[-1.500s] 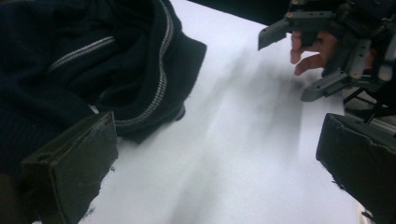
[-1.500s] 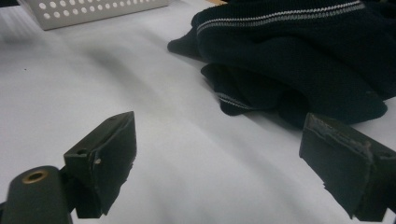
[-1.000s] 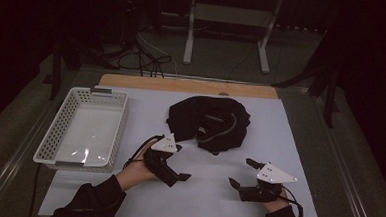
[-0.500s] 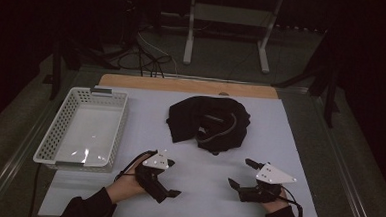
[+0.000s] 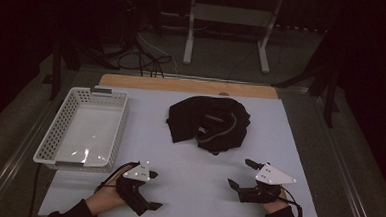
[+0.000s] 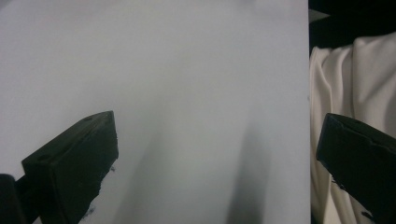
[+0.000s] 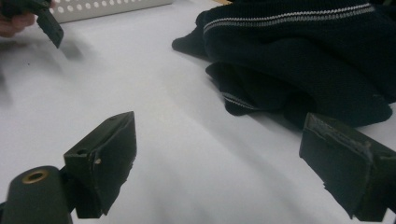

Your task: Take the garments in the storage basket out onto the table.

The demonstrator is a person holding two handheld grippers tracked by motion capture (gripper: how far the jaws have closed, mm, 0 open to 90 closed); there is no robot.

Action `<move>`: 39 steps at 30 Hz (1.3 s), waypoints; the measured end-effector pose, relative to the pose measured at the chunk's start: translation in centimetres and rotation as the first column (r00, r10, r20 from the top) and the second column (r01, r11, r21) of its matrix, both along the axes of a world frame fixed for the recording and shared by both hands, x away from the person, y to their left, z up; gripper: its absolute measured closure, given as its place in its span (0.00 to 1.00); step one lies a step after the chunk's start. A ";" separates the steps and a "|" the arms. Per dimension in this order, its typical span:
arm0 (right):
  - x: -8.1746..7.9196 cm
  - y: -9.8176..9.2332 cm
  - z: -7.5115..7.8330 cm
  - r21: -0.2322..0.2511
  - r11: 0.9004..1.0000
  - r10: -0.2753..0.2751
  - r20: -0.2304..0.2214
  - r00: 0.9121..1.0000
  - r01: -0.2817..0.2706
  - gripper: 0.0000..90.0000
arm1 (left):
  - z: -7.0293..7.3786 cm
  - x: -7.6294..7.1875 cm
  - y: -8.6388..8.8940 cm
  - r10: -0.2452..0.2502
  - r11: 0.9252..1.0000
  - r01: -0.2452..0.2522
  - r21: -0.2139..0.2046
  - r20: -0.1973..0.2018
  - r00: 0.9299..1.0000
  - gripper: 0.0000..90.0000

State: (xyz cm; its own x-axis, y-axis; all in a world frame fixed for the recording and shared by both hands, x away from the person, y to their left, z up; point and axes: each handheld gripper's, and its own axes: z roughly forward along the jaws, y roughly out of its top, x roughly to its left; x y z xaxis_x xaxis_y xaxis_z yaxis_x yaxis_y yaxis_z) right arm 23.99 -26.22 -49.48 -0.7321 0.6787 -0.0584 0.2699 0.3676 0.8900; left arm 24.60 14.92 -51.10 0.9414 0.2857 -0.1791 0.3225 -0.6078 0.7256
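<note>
Worktop: white surface.
Basket: white, perforated, at the left edge.
Garment: black, crumpled, lying at centre toward the far side, apart from both claws.
Left claw: near front edge, jaws wide apart, holding nothing.
Right claw: front right, jaws wide apart, holding nothing, facing the garment.

no readable text, label, brand, number or sign anywhere: none on the crumpled black knit garment with pale striped trim, none on the white perforated plastic basket beside it.
</note>
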 end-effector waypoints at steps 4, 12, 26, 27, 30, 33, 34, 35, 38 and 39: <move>0.0 0.1 0.0 -0.003 1.000 0.000 0.000 1.000 0.000 0.12 | -0.1 -0.4 1.3 0.009 1.000 -0.009 0.016 -0.005 1.000 0.00; 0.0 0.1 -0.1 -0.008 1.000 0.001 -0.008 1.000 -0.001 0.12 | -0.1 -1.1 4.0 0.018 0.998 -0.017 0.058 -0.024 1.000 0.00; -0.1 -0.1 -0.1 -0.021 1.000 -0.002 -0.006 1.000 0.002 0.12 | -0.1 -1.7 7.3 0.055 0.998 -0.055 0.043 -0.011 0.998 0.00; -0.1 -0.1 -0.2 -0.023 1.000 -0.001 -0.006 1.000 0.001 0.12 | -0.1 -1.7 7.2 0.055 0.998 -0.054 0.043 -0.012 0.998 0.00; 0.0 -0.1 -0.2 -0.027 1.000 0.001 -0.005 1.000 -0.001 0.12 | -0.2 -1.6 7.1 0.055 0.997 -0.055 0.049 -0.004 0.998 0.00; 0.0 -0.1 -0.2 -0.033 0.999 -0.001 -0.009 1.000 0.001 0.12 | -0.3 -1.7 6.9 0.047 0.997 -0.047 0.063 -0.001 0.999 0.00; 0.0 -0.1 -0.3 -0.035 0.999 -0.001 -0.009 1.000 0.001 0.12 | -0.3 -1.7 6.9 0.046 0.997 -0.046 0.060 -0.001 0.999 0.00; 0.0 -0.1 -0.3 -0.036 0.999 -0.002 -0.010 1.000 0.002 0.12 | -0.2 -1.7 7.0 0.049 0.997 -0.049 0.055 -0.002 0.999 0.00; 0.1 -0.1 -0.3 -0.036 0.999 -0.004 -0.012 1.000 0.003 0.12 | -0.2 -1.6 7.0 0.057 0.997 -0.057 0.050 0.002 0.998 0.00; 0.1 -0.2 -0.4 -0.036 0.999 -0.004 -0.011 1.000 0.004 0.12 | -0.2 -1.6 7.1 0.056 0.997 -0.056 0.049 0.002 0.998 0.00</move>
State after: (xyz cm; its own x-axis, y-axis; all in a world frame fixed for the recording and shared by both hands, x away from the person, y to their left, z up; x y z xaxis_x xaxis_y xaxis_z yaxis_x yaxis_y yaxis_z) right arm 24.08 -26.39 -49.84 -0.7300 0.6794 -0.0745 0.2813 0.3980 0.8732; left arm 22.99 21.98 -51.28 0.9236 0.3468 -0.1632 0.3571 -0.6239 0.6952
